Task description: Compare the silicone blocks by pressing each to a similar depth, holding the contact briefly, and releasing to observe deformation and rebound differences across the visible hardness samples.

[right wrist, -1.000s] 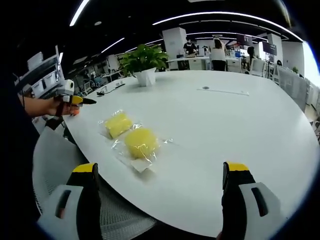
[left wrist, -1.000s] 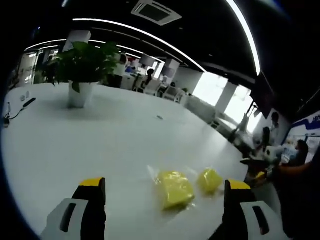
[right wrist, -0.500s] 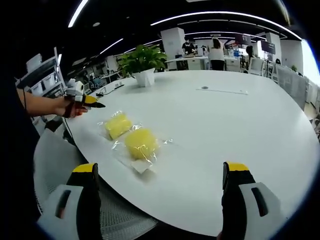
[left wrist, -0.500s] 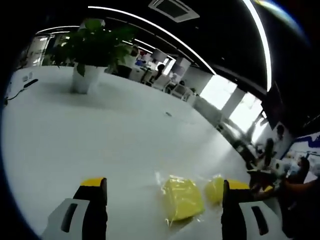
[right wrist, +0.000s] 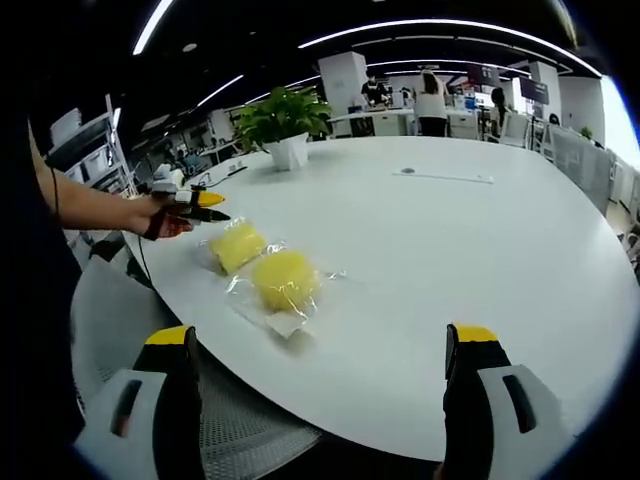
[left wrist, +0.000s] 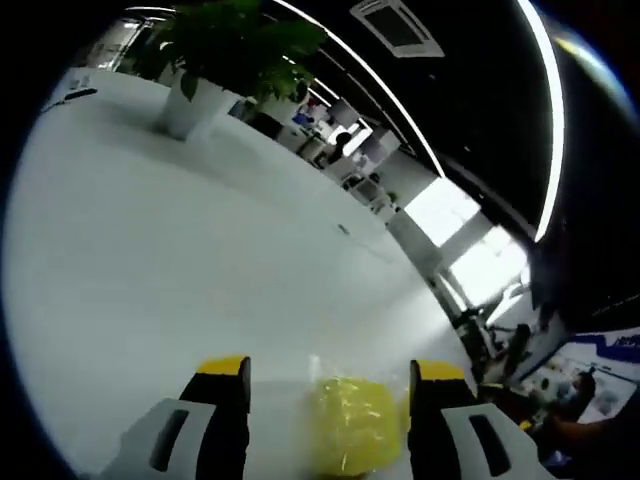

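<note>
Two yellow silicone blocks, each in a clear bag, lie side by side near the edge of the round white table [right wrist: 450, 230]. In the right gripper view the farther block [right wrist: 237, 245] sits left of the nearer one [right wrist: 285, 280]. A hand holds my left gripper [right wrist: 215, 205] just beside the farther block, apart from it. In the left gripper view that gripper [left wrist: 330, 372] is open, and a yellow block [left wrist: 350, 420] shows low between its jaws, not pinched. My right gripper [right wrist: 322, 340] stands wide open over the table edge, short of the blocks, holding nothing.
A potted plant [right wrist: 290, 150] stands farther back on the table, also seen as a potted plant [left wrist: 190, 100] at upper left. A grey mesh chair [right wrist: 110, 320] sits below the table edge. A cable [right wrist: 215, 178] lies near the plant. Desks and people fill the office behind.
My left gripper has moved in toward the farther block, and its jaws stand closer together than before. Its view has tilted. The right gripper and both blocks have stayed put.
</note>
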